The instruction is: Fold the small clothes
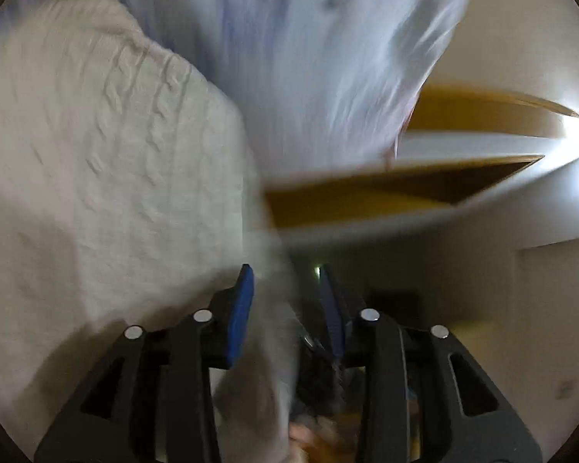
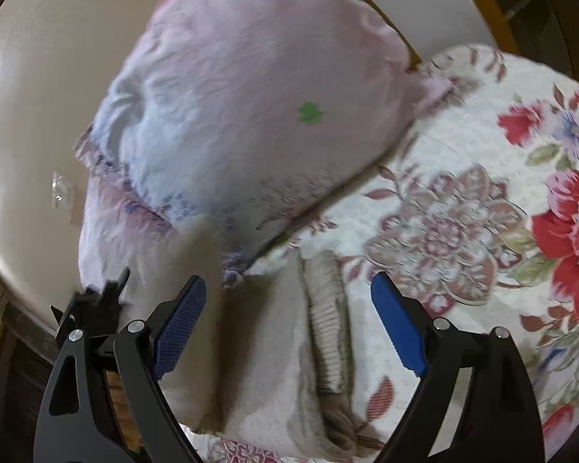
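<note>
— How is the cream knitted garment (image 1: 108, 177) held?
— A fold of it is pinched between the blue pads of the left gripper (image 1: 285, 308), and the rest is seen hanging to the left, in front of a blurred pale pillow (image 1: 308, 58).

— And the right gripper (image 2: 289, 328)?
— Its jaws are spread wide, nothing between them. The garment (image 2: 274, 347) is seen below it on the floral bedspread (image 2: 463, 200), near the pink pillow (image 2: 251, 96).
</note>
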`<state>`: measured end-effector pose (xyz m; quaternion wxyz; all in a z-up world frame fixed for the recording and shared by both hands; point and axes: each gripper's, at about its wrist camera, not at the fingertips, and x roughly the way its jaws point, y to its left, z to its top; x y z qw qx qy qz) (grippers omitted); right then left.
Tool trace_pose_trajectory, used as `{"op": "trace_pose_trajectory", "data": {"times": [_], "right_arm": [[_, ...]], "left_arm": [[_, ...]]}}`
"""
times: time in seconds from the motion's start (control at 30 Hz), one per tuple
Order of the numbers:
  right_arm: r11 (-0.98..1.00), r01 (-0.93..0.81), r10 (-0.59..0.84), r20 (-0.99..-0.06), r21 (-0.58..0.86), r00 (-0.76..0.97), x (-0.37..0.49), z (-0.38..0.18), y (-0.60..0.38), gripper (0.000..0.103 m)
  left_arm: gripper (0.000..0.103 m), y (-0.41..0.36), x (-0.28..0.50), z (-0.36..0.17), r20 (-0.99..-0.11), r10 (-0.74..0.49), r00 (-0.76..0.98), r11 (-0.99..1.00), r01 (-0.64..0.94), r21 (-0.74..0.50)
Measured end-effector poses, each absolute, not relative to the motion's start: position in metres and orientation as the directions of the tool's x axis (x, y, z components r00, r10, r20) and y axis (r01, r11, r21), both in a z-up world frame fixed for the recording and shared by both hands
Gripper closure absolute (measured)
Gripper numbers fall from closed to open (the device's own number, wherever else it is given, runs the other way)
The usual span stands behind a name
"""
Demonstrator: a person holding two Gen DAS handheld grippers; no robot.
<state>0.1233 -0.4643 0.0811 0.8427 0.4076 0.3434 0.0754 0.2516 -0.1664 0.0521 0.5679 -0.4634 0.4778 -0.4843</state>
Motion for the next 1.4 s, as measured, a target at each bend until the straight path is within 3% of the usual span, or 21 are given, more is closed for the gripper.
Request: {"op": "trace_pose_trajectory", "data": {"times": [0.07, 0.13, 0.2, 0.27, 0.33, 0.47, 0.5, 0.53, 0.57, 0.67, 0.77, 0.8, 0.83, 0.9, 1.0, 1.07, 1.1, 1.13, 1.17, 1.23, 1.4], "right_arm": [[0.639, 0.175, 0.441, -0.543, 0.749, 0.714, 0.125, 0.074, -0.473, 0.014], [0.633, 0.160, 0.481, -0.547, 0.758, 0.685, 0.128, 0.072, -0.478, 0.011], [0.620, 0.151, 0.519, -0.547, 0.770, 0.657, 0.132, 0.069, -0.476, 0.011], [0.632, 0.130, 0.543, -0.556, 0.764, 0.629, 0.139, 0.067, -0.466, 0.015], [0.676, 0.085, 0.537, -0.568, 0.732, 0.623, 0.144, 0.073, -0.453, 0.031], [0.753, 0.045, 0.525, -0.641, 0.656, 0.560, 0.164, 0.071, -0.413, 0.032], [0.776, 0.062, 0.512, -0.684, 0.627, 0.520, 0.171, 0.064, -0.403, 0.039], [0.794, 0.072, 0.500, -0.717, 0.603, 0.486, 0.178, 0.057, -0.394, 0.081], [0.842, 0.076, 0.435, -0.755, 0.535, 0.490, 0.180, 0.054, -0.386, 0.086], [0.800, 0.138, 0.420, -0.709, 0.584, 0.567, 0.164, 0.064, -0.409, 0.090], [0.764, 0.199, 0.425, -0.710, 0.614, 0.561, 0.156, 0.057, -0.429, 0.076], [0.746, 0.213, 0.453, -0.714, 0.631, 0.534, 0.156, 0.053, -0.431, 0.049], [0.743, 0.223, 0.459, -0.722, 0.632, 0.517, 0.155, 0.051, -0.430, 0.014], [0.760, 0.205, 0.453, -0.729, 0.617, 0.514, 0.149, 0.051, -0.428, 0.009], [0.739, 0.193, 0.508, -0.721, 0.646, 0.471, 0.151, 0.040, -0.424, 0.016], [0.722, 0.167, 0.541, -0.698, 0.671, 0.469, 0.152, 0.032, -0.419, 0.044], [0.702, 0.157, 0.568, -0.679, 0.694, 0.466, 0.152, 0.028, -0.417, 0.052], [0.674, 0.163, 0.585, -0.655, 0.721, 0.479, 0.150, 0.024, -0.417, 0.059], [0.649, 0.154, 0.603, -0.627, 0.745, 0.493, 0.148, 0.024, -0.415, 0.060], [0.655, 0.132, 0.592, -0.615, 0.744, 0.521, 0.143, 0.032, -0.409, 0.063], [0.642, -0.033, 0.654, -0.524, 0.766, 0.545, 0.141, 0.063, -0.370, 0.066]], "left_arm": [[0.069, -0.164, 0.236, 0.064, -0.101, -0.992, 0.076, 0.114, 0.205, -0.972], [0.052, -0.140, 0.221, 0.085, -0.148, -0.979, 0.144, 0.188, 0.325, -0.927], [0.029, -0.104, 0.209, 0.108, -0.287, -0.912, 0.292, 0.391, 0.411, -0.823], [0.027, -0.079, 0.194, 0.119, -0.434, -0.791, 0.431, 0.605, 0.447, -0.659], [0.026, -0.064, 0.187, 0.115, -0.522, -0.701, 0.486, 0.711, 0.426, -0.559], [0.024, -0.056, 0.187, 0.093, -0.611, -0.614, 0.499, 0.789, 0.376, -0.486], [0.024, -0.053, 0.193, 0.087, -0.623, -0.605, 0.495, 0.796, 0.367, -0.482], [0.022, -0.058, 0.195, 0.082, -0.643, -0.588, 0.491, 0.809, 0.355, -0.468], [0.021, -0.064, 0.200, 0.077, -0.662, -0.570, 0.487, 0.822, 0.348, -0.451], [0.016, -0.076, 0.199, 0.068, -0.681, -0.548, 0.485, 0.836, 0.349, -0.424], [0.009, -0.091, 0.203, 0.058, -0.710, -0.527, 0.466, 0.848, 0.349, -0.400], [0.009, -0.100, 0.206, 0.053, -0.727, -0.518, 0.451, 0.852, 0.349, -0.390], [0.007, -0.105, 0.208, 0.047, -0.742, -0.506, 0.440, 0.858, 0.350, -0.377], [0.002, -0.112, 0.208, 0.041, -0.754, -0.484, 0.444, 0.869, 0.347, -0.354], [0.002, -0.118, 0.211, 0.033, -0.751, -0.494, 0.439, 0.865, 0.333, -0.375], [0.002, -0.118, 0.214, 0.023, -0.737, -0.537, 0.410, 0.842, 0.306, -0.444], [0.012, -0.118, 0.213, 0.023, -0.718, -0.549, 0.427, 0.835, 0.300, -0.460], [0.037, -0.120, 0.215, 0.019, -0.683, -0.615, 0.395, 0.788, 0.328, -0.520], [0.040, -0.117, 0.215, 0.016, -0.667, -0.645, 0.372, 0.764, 0.318, -0.561], [0.060, -0.105, 0.215, 0.017, -0.638, -0.676, 0.369, 0.736, 0.290, -0.612], [0.063, -0.052, 0.191, 0.057, -0.610, -0.657, 0.443, 0.753, 0.428, -0.501]]}}
